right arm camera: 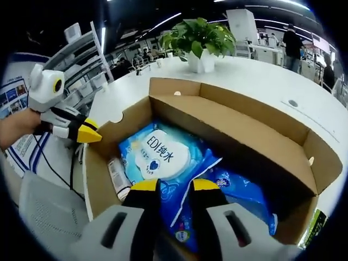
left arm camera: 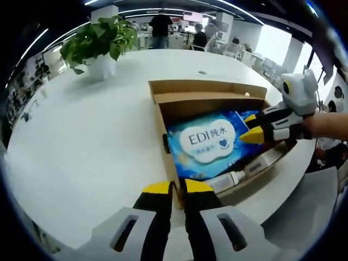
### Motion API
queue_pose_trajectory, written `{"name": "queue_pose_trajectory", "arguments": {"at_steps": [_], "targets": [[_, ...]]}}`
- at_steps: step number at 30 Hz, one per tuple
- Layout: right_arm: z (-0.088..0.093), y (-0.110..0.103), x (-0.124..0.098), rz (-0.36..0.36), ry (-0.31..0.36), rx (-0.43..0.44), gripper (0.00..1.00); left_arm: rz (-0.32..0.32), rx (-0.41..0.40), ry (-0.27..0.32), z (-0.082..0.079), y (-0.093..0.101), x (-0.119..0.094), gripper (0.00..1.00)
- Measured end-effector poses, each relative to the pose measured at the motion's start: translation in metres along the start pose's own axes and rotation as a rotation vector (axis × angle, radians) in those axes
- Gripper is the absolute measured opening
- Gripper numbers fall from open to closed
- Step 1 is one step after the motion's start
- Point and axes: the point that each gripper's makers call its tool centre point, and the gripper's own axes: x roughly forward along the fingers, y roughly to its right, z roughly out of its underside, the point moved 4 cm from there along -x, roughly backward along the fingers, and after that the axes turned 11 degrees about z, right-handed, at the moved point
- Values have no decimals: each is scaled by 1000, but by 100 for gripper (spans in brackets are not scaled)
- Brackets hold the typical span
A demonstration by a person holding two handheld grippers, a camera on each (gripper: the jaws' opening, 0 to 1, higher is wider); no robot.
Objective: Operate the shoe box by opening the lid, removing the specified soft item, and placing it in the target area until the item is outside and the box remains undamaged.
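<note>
While the cardboard shoe box point(right arm camera: 239, 130) sits open on the white table point(left arm camera: 81, 147), the blue wet-wipes pack point(right arm camera: 163, 155) lies inside; right gripper point(right arm camera: 174, 185) over pack, jaws slightly parted, empty; left gripper point(left arm camera: 173, 187) at box edge, jaws nearly together, empty.

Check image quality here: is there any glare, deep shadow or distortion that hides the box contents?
Left gripper view: fisheye bends the white table edge; the blue wipes pack is sharp and evenly lit, its label readable. Right gripper view: the shoe box far corner falls into deep shadow, hiding part of a second blue pack; ceiling strip lights streak but don't glare on the contents.
</note>
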Motion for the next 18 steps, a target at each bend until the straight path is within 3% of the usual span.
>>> {"name": "queue_pose_trajectory", "arguments": {"at_steps": [3, 9, 18], "targets": [[1, 9, 0, 49, -16, 1, 5, 2, -1, 1, 0, -2, 1, 4], [1, 10, -5, 38, -46, 116, 1, 3, -7, 7, 0, -2, 1, 5], [4, 10, -19, 32, -35, 112, 0, -4, -5, 14, 0, 1, 0, 5]]}}
